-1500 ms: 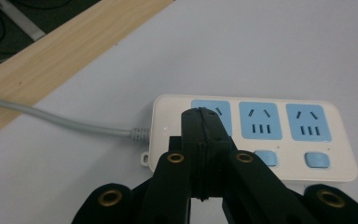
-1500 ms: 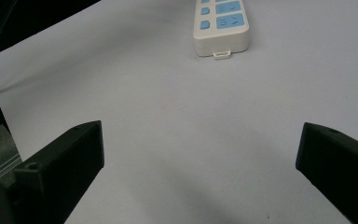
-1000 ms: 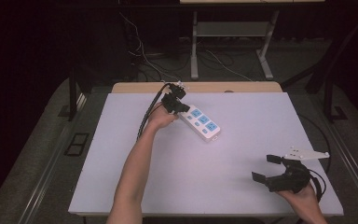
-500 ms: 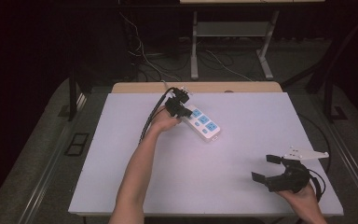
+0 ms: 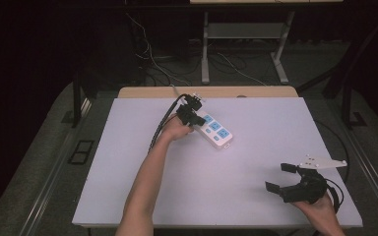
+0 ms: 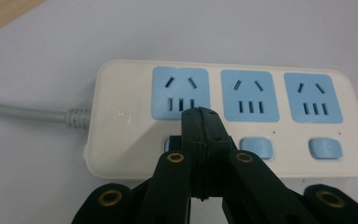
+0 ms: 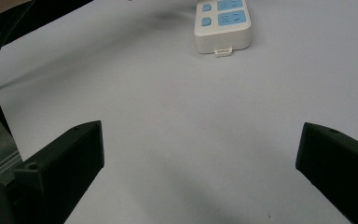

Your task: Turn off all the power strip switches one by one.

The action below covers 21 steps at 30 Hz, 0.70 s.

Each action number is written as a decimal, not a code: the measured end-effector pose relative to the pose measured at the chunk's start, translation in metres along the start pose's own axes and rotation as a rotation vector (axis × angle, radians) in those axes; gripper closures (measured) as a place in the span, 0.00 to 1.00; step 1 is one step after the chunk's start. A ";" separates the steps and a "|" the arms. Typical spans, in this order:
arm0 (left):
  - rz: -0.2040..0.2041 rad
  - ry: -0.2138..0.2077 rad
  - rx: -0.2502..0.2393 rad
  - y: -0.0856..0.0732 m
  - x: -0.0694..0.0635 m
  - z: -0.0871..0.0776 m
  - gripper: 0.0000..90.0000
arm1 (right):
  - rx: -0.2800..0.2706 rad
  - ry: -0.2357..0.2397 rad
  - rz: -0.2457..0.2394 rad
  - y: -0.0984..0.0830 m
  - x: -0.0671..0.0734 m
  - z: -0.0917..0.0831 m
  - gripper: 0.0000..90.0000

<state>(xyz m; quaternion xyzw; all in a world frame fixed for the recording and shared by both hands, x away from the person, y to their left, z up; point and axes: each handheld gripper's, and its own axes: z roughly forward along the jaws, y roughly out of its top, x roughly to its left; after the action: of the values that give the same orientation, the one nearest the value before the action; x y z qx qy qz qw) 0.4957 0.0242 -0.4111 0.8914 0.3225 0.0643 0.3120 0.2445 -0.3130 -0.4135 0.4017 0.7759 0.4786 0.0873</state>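
The power strip (image 5: 213,130) lies slantwise near the far edge of the bench (image 5: 256,147), toward its left. The left tongs (image 6: 200,114), pressed together and empty, rest their tips over its first switch, hiding it. The right tongs (image 5: 280,178) gape wide above bare surface by the near right corner.

High view looks down from above; both gripper views, one close, one far, share the power strip (image 5: 215,131).
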 end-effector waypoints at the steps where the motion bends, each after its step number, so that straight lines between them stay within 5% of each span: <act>1: -0.004 -0.002 0.002 0.001 0.001 0.000 0.99 | 0.000 0.001 0.000 0.000 0.000 0.000 0.01; 21: -0.018 0.000 -0.004 -0.002 0.004 -0.002 1.00 | -0.003 -0.001 -0.001 0.000 -0.001 -0.002 0.01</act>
<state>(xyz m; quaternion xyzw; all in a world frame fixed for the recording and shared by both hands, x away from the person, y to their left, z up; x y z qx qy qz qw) 0.4972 0.0286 -0.4108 0.8878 0.3305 0.0622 0.3142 0.2439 -0.3147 -0.4132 0.4016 0.7753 0.4794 0.0884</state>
